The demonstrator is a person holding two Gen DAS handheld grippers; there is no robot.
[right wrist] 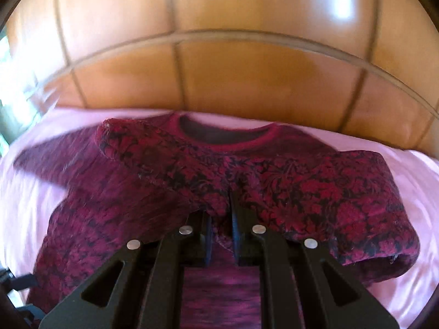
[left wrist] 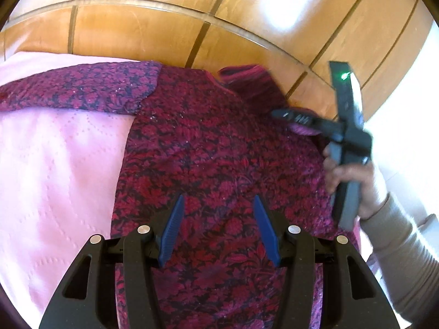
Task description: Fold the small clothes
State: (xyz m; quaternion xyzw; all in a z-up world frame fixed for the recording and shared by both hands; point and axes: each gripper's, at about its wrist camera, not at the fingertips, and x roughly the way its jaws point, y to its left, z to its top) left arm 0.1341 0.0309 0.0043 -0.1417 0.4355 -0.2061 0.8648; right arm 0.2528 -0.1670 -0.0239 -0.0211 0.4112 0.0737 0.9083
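The pink bedspread [left wrist: 55,159] lay bare to the left of the floral sweater [left wrist: 214,142], leaving room there for a gripper to pass. The wooden headboard [left wrist: 164,30] closed off the far side just beyond the collar [right wrist: 227,141]. On the right, the right gripper [left wrist: 290,118] and the hand [left wrist: 354,181] holding it blocked the way, with a raised sleeve [right wrist: 274,183] bunched across that gripper's shut jaws.

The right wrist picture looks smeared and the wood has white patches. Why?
Right wrist view: motion blur smears the sweater at left; white glare sits on the wooden headboard. Left wrist view: sharper overall, same glare on the headboard, fisheye bending its grooves.
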